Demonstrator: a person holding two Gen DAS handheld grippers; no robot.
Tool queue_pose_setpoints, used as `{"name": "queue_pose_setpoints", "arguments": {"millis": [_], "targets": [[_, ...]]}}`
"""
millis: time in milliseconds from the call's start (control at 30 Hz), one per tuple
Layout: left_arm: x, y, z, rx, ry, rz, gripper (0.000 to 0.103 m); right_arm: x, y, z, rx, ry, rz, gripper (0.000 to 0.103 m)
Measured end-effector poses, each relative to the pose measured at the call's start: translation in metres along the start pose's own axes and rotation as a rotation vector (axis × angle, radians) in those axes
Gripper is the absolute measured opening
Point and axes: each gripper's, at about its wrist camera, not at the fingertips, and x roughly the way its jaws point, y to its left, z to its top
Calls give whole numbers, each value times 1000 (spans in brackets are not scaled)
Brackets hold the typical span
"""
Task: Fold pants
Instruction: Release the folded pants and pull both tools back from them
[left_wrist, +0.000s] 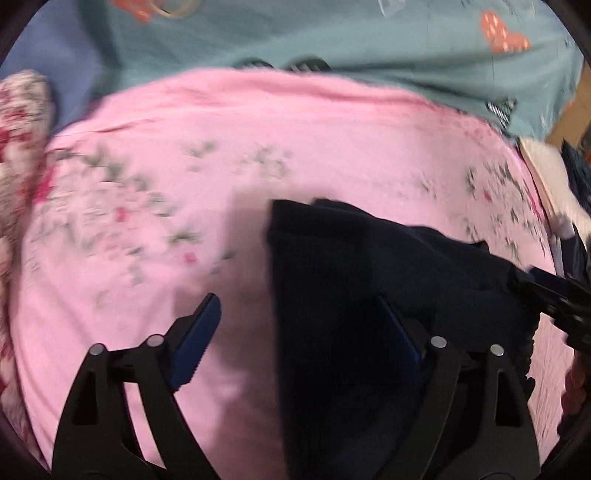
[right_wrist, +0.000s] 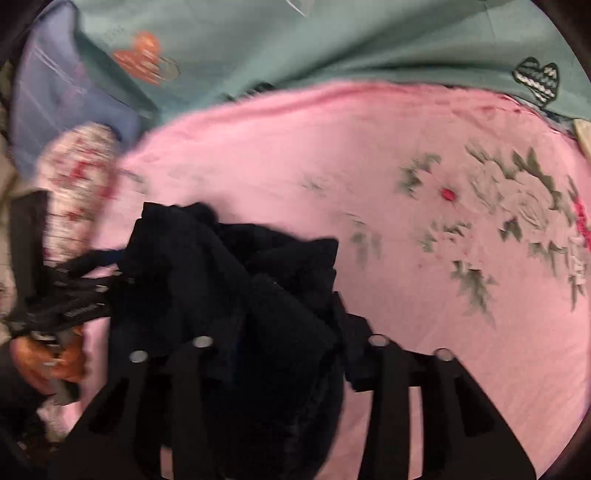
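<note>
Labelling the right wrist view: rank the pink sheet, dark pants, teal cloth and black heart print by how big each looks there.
1. Pink sheet
2. Dark pants, though nearness to the camera inflates them
3. Teal cloth, cut off by the frame
4. Black heart print

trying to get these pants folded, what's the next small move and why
Probably bring the open left claw onto the near edge of the dark pants and close. The right claw has bunched cloth between its fingers; the pants lie crumpled on the pink sheet.

A pink floral sheet (left_wrist: 229, 122) covers the bed; dark pants (left_wrist: 332, 258) lie bunched on it.
</note>
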Motion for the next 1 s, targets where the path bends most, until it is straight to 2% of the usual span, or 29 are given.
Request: {"name": "queue_pose_setpoints", "arguments": {"millis": [33, 100, 167, 233, 300, 367, 500, 667, 767, 1000], "targets": [[-19, 1, -8, -10, -28, 56, 96, 3, -1, -2, 3, 6, -40, 51], [-54, -2, -27, -10, -58, 113, 98, -28, -2, -17, 52, -77, -11, 61], [-91, -10, -47, -16, -67, 163, 99, -63, -1, -34, 77, -147, 15, 102], [-125, -13, -66, -21, -77, 180, 99, -97, 8, -53, 64, -166, 29, 102], [-152, -24, -80, -35, -84, 188, 101, -118, 18, -69, 44, -182, -24, 102], [-171, -35, -92, -44, -70, 145, 101, -134, 28, -81, 37, -188, -33, 102], [-199, -55, -118, 0, -62, 89, 101, -155, 48, -105, 5, -134, -36, 102], [-216, -64, -142, 62, -65, 57, 101, -176, 67, -137, -11, -143, -59, 102], [-225, -62, -149, 62, -89, 43, 101, -183, 72, -149, 8, -146, -93, 102], [-239, -61, -158, 77, -114, 26, 101, -191, 83, -174, 28, -140, -110, 102]]}}
